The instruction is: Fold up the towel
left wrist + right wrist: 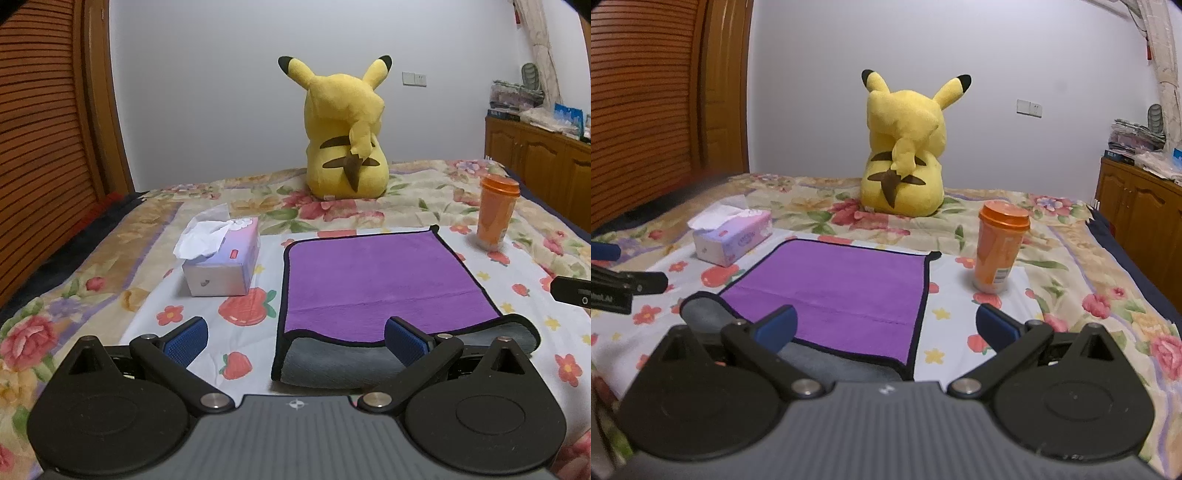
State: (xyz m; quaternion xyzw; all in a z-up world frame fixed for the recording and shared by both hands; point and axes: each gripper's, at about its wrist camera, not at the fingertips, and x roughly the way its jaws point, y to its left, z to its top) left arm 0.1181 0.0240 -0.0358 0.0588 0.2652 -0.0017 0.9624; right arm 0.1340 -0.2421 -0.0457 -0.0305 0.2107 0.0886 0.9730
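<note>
A purple towel point(376, 280) with black trim lies on the bed, folded once, its grey underside showing along the rolled near edge. It also shows in the right wrist view point(834, 295). My left gripper point(295, 341) is open, its fingers apart over the towel's near left corner, holding nothing. My right gripper point(886, 326) is open over the towel's near right corner, holding nothing. The right gripper's side shows at the right edge of the left wrist view point(572, 291); the left gripper's side shows at the left edge of the right wrist view point(624, 284).
A tissue box point(221, 258) stands left of the towel. An orange lidded cup point(496, 210) stands to its right. A yellow Pikachu plush point(343, 133) sits behind. The flowered bedspread point(74, 295) covers the bed. A wooden cabinet point(539, 155) stands at the right wall.
</note>
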